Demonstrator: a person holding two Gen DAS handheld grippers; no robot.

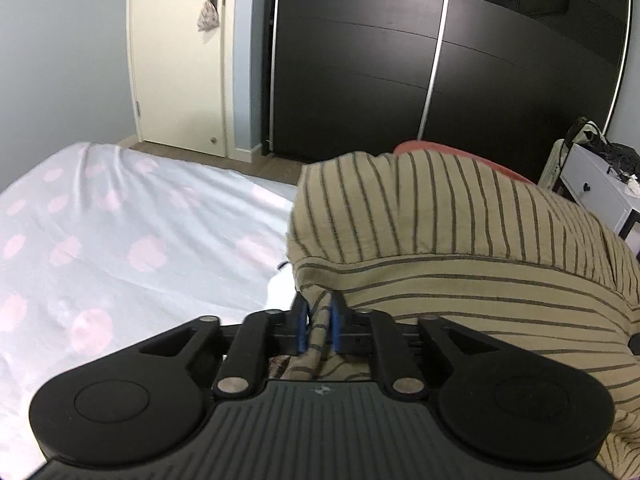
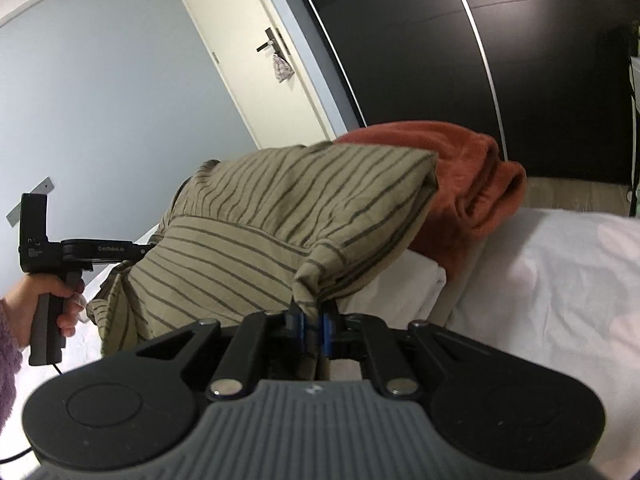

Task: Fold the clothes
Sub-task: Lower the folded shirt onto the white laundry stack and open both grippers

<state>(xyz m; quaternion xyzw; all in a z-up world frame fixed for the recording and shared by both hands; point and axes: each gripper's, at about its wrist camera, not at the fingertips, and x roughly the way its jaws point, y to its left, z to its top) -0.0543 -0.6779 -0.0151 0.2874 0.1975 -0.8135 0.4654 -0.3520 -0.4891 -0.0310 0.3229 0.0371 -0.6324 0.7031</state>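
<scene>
A bedroom, mid-fold: two hand-held grippers each pinch a corner of a tan striped shirt [image 1: 460,240] and hold it draped over a heap of laundry on a bed [image 1: 120,240]. In the left wrist view the left gripper [image 1: 318,328] sits at lower centre, its blue pads [image 1: 299,326] close together with a bunched twist of striped cloth caught between them; the shirt fills the right half of the frame. In the right wrist view the right gripper [image 2: 314,330] at lower centre likewise pinches a gathered corner, and the shirt rises from it toward the middle of the frame, its far edge lying against a rust-red towel [image 2: 472,184] at upper right. White folded cloth [image 2: 404,292] shows beneath the shirt at centre right. At the left edge of that view a hand [image 2: 44,300] in a fuzzy sleeve grips the handle of the other tool. A cream door [image 1: 180,60] and a dark wardrobe [image 1: 440,60] stand behind. Both corners look gathered rather than flat, so the fold is likely to go best if the two grippers hold an even tension across the hem, travel level with each other, and lay the cloth on bare sheet, clear of the towel, before letting go. Releasing one side early would probably leave the edge slack and crooked.
</scene>
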